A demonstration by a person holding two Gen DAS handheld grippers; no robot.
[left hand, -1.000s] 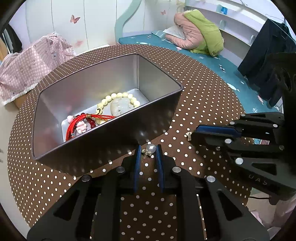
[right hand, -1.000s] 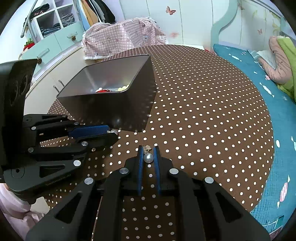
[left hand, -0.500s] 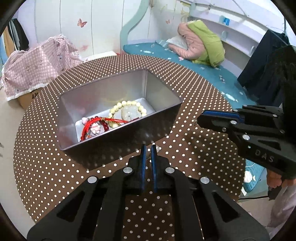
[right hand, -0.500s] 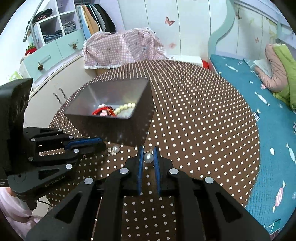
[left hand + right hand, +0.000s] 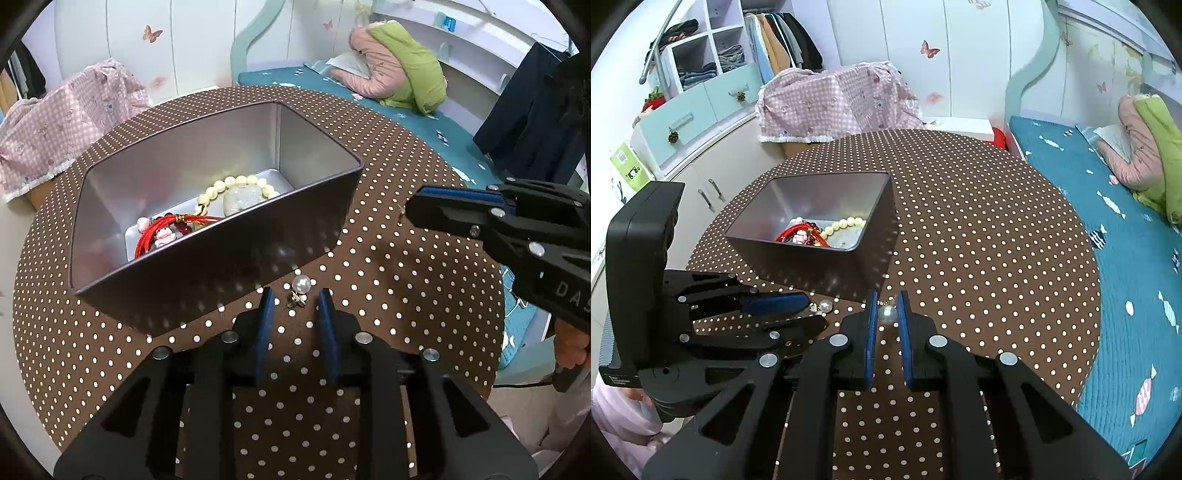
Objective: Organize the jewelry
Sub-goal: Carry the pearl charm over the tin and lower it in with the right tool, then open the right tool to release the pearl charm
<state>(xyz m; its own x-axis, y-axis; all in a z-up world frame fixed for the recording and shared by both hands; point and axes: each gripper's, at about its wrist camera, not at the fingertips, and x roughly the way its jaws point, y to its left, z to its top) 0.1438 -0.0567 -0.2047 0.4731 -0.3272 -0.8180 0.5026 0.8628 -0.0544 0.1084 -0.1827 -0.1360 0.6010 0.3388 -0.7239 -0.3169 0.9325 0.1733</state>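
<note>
One pearl earring (image 5: 301, 285) lies on the dotted tablecloth just outside the near wall of the grey tin (image 5: 207, 266). My left gripper (image 5: 295, 295) straddles it; its jaws are opening and the blue pads do not touch it. My right gripper (image 5: 887, 295) is shut on a second pearl earring (image 5: 887, 314), held above the cloth in front of the tin (image 5: 827, 262). In the right wrist view the left gripper (image 5: 814, 312) sits at the left, with the loose earring (image 5: 825, 305) at its tips. Inside the tin lie a cream bead bracelet (image 5: 236, 184) and a red cord bracelet (image 5: 162, 229).
The round table (image 5: 388, 155) carries a brown white-dotted cloth. The right gripper (image 5: 410, 210) reaches in from the right of the left wrist view. A teal bed (image 5: 1126, 192) runs along the right, and a pink-covered box (image 5: 834, 107) stands behind the table. A hand (image 5: 569, 347) holds the right tool.
The left jaws went fully shut without the earring, then spread again; the earring still lies on the cloth. The right gripper kept its pearl earring and drew back and up from the tin.
</note>
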